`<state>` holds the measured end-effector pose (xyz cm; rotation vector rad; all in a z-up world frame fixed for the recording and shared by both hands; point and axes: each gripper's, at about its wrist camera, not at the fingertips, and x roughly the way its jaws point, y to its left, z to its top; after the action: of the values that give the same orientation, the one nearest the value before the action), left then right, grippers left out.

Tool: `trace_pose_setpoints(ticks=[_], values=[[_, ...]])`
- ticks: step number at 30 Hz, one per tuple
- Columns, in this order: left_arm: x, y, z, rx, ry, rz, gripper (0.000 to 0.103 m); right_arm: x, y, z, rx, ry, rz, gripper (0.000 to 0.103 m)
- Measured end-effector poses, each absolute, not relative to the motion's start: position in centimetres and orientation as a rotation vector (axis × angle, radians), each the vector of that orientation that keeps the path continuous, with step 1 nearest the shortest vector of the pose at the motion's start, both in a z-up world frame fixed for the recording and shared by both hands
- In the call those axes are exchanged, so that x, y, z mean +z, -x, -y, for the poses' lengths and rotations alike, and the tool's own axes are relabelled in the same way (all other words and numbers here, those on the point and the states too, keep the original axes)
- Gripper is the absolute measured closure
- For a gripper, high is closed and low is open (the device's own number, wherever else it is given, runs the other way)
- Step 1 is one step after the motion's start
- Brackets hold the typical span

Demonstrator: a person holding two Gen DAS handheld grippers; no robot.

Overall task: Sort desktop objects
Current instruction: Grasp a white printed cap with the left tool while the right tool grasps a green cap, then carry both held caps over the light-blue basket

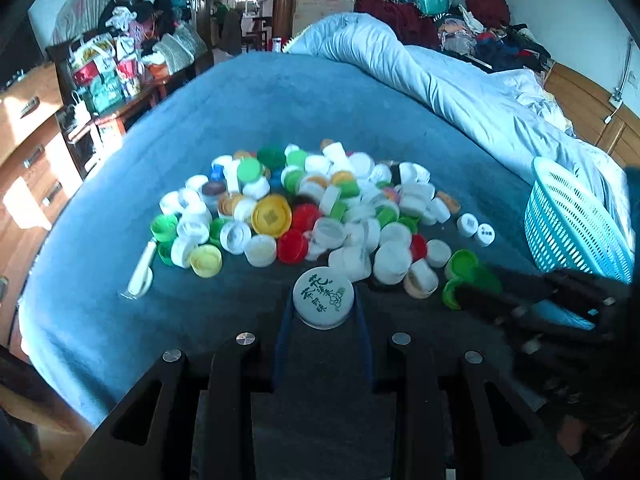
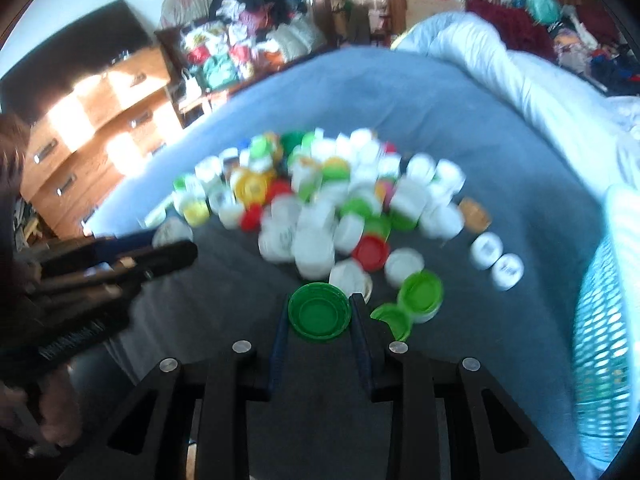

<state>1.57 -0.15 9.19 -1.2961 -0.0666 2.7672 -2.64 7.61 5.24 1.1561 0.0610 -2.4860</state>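
Observation:
A heap of plastic bottle caps (image 1: 304, 208), white, green, red and yellow, lies on the blue bed cover. My left gripper (image 1: 323, 312) is shut on a round white lid (image 1: 320, 292) with green printing, held just in front of the heap. My right gripper (image 2: 320, 320) is shut on a dark green cap (image 2: 319, 314), hollow side up, near the heap (image 2: 320, 200). The right gripper (image 1: 476, 294) also shows as a blurred dark shape at the right of the left wrist view. At the left of the right wrist view I see the left gripper (image 2: 176, 250).
A turquoise mesh basket (image 1: 576, 220) stands tilted on the bed at the right (image 2: 608, 340). A light green flip cap (image 2: 420, 294) and two white caps (image 2: 496, 258) lie apart from the heap. A rolled pale duvet (image 1: 440, 80) runs behind; wooden drawers (image 1: 28, 152) stand left.

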Motion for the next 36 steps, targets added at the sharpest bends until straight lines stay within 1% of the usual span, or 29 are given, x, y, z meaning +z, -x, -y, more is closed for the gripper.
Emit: trace_pose_setpoints(ticks=[4,10,20,25,31,36], values=[[11.3,-2.4,-0.7,2.802,1.257,0.081,0.078,9.0,1.0,-8.4,-2.55,-1.077,-0.04,0.071],[14.2,-2.9,-2.7,2.814,1.188,0.052,0.078,12.0,-0.9,-8.6,-2.575,-0.992,-0.031,0.071],[16.8,-3.4,-6.9,2.789,1.102,-0.023,0.078,14.6,-2.7,-11.4,-2.646,-0.91,0.003,0.071],[18.9,-3.1,-10.1,2.78,1.03,-0.077,0.078,16.5,-3.6,-14.6,-2.719,-0.857,0.031,0.071],[22.4,-2.2,-15.8,2.747,0.881,-0.148,0.079,19.0,-4.3,-20.2,-2.835,-0.801,0.084,0.071],[24.3,-1.5,-20.5,2.7,0.799,-0.201,0.079,20.9,-5.1,-24.9,-2.937,-0.757,0.115,0.071]])
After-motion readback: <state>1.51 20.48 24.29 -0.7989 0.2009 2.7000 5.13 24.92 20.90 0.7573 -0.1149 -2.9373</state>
